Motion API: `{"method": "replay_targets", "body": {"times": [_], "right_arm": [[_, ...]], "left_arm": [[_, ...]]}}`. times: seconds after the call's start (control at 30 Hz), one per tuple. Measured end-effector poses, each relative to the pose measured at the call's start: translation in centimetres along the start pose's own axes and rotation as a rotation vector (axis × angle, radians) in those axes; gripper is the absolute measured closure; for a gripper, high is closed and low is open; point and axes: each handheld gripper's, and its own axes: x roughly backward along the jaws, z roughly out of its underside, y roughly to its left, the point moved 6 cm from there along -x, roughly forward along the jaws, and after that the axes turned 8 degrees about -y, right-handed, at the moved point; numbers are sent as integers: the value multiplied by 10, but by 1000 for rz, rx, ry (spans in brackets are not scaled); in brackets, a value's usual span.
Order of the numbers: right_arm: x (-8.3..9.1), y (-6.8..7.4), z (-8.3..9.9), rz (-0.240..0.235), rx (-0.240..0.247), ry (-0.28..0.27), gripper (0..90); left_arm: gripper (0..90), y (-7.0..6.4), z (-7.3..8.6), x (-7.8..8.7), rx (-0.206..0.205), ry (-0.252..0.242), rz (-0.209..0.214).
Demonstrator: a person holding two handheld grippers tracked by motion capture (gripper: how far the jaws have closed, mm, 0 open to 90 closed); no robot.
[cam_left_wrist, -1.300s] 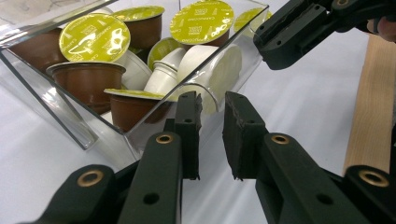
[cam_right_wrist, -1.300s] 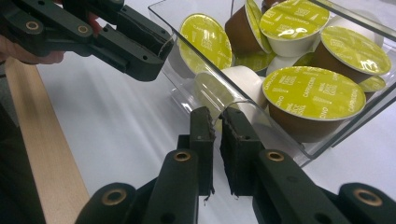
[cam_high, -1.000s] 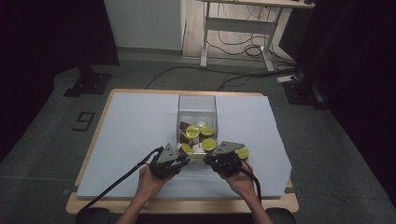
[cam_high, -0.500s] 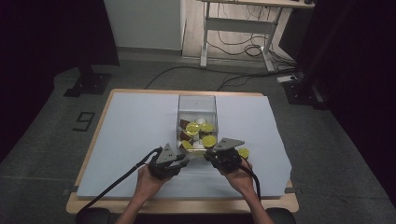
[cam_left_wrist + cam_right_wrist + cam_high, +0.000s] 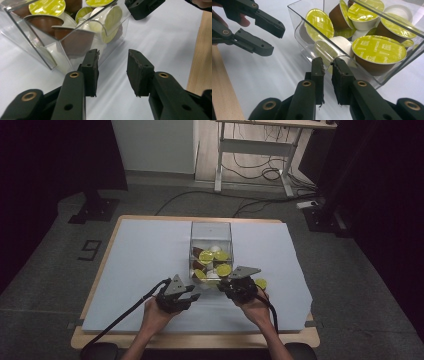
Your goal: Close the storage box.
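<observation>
One clear box (image 5: 211, 232) stands upright, opening upward.

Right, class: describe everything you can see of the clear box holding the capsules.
The clear box looks like thin transparent plastic, square, open-topped and upright. It stands mid-table on the pale sheet. It holds a loose pile of coffee capsules with yellow-green foil lids and brown or white bodies, lying at all angles. The right gripper is at its near wall, jaws nearly closed; whether they pinch the wall is unclear. The left gripper is open beside a corner.
</observation>
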Motion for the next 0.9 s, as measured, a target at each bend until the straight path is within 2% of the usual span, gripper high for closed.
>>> {"method": "replay_targets", "body": {"times": [0.47,0.6,0.8,0.9], "right_arm": [[-9,-7,-4,44,13,7,784],[-13,-9,-4,56,24,11,784],[-17,-11,-4,67,37,19,784],[-19,-13,-5,68,28,19,784]], "left_arm": [[480,9,17,6,12,45,-23],[419,10,20,6,16,59,-23],[339,12,28,6,50,77,-11],[254,15,34,5,68,97,1]]}}
